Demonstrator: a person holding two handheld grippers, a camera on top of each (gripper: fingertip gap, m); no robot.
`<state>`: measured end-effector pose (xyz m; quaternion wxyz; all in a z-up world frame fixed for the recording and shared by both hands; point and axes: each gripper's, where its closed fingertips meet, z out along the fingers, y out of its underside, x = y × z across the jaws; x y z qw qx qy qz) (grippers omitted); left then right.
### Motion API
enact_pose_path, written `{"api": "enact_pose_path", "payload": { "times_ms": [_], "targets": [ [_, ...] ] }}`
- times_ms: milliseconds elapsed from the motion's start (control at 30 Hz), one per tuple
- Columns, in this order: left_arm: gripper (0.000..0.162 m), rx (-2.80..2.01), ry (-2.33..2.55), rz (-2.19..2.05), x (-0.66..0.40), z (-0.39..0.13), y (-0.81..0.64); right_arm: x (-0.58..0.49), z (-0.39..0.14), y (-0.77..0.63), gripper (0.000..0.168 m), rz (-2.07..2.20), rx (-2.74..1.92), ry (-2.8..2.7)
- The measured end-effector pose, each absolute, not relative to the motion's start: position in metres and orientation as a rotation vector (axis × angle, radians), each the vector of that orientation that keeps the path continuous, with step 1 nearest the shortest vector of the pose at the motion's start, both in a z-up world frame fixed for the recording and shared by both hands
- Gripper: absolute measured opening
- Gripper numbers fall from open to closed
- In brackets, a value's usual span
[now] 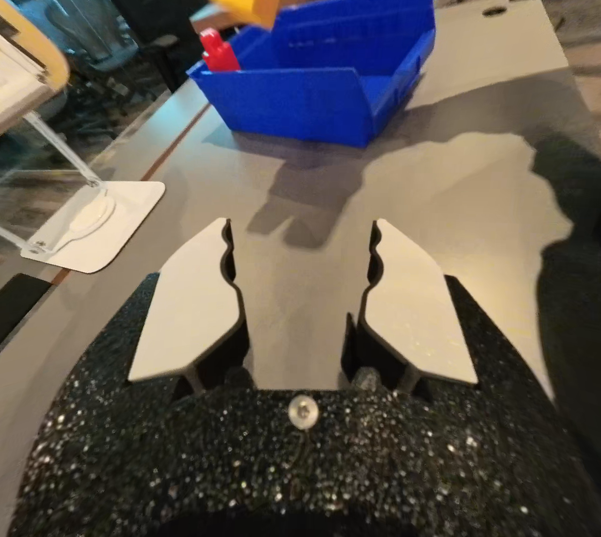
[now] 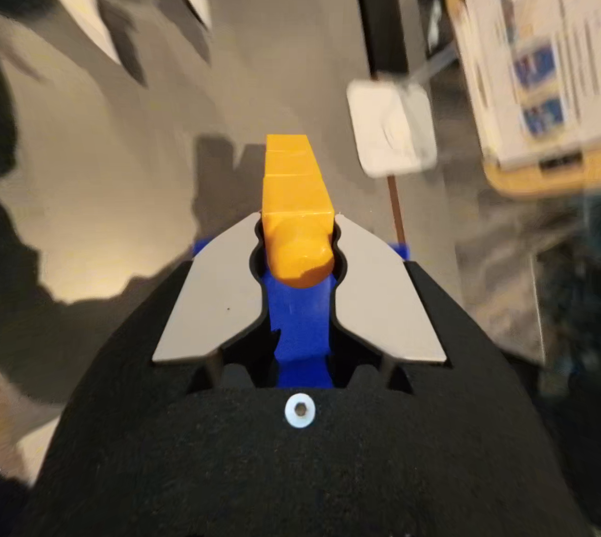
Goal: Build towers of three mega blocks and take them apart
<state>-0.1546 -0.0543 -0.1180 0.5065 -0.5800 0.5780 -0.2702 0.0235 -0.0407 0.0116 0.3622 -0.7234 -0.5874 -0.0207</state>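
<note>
Tower (image 2: 294,183) of yellow blocks sat clamped in my right gripper (image 2: 297,228) above the blue bin (image 1: 312,98); my left gripper (image 1: 302,235) gaped empty, presumably due to pull a block off.

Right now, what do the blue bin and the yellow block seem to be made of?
Blue bin: looks like rigid moulded plastic, thin walls, uniform colour, slight sheen. Yellow block: apparently glossy hard plastic, with highlights on its rounded stud.

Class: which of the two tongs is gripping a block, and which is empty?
The right tongs grip the yellow block; the left tongs are open and empty above the table.
</note>
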Motion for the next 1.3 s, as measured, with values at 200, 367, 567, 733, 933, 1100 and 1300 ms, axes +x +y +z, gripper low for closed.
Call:
{"api": "enact_pose_path", "payload": {
  "times_ms": [200, 367, 567, 733, 933, 1100, 1300],
  "targets": [
    [0.05, -1.328, 1.051, -0.965, -0.162, -0.104, -0.042, 0.165, -0.015, 0.011, 0.037, -0.273, -2.397, -1.403],
    [0.047, -1.327, 0.779, -1.14, -0.186, -0.103, -0.021, 0.207, -0.072, 0.062, 0.037, -0.409, -2.557, -1.514],
    [0.045, -1.358, 0.76, -1.131, -0.189, -0.11, -0.014, 0.211, -0.115, 0.092, 0.038, -0.28, -2.658, -1.563],
    [0.044, -1.365, 0.826, -1.1, -0.182, -0.114, -0.018, 0.208, -0.13, 0.104, 0.038, -0.242, -2.672, -1.624],
    [0.046, -1.366, 0.844, -1.098, -0.18, -0.115, -0.02, 0.211, -0.138, 0.109, 0.038, -0.259, -2.703, -1.661],
    [0.048, -1.368, 0.848, -1.104, -0.179, -0.115, -0.02, 0.207, -0.139, 0.113, 0.045, -0.231, -2.682, -1.629],
    [0.056, -1.374, 0.853, -1.095, -0.178, -0.116, -0.02, 0.215, -0.128, 0.11, 0.061, -0.252, -2.683, -1.537]
  ]
}}
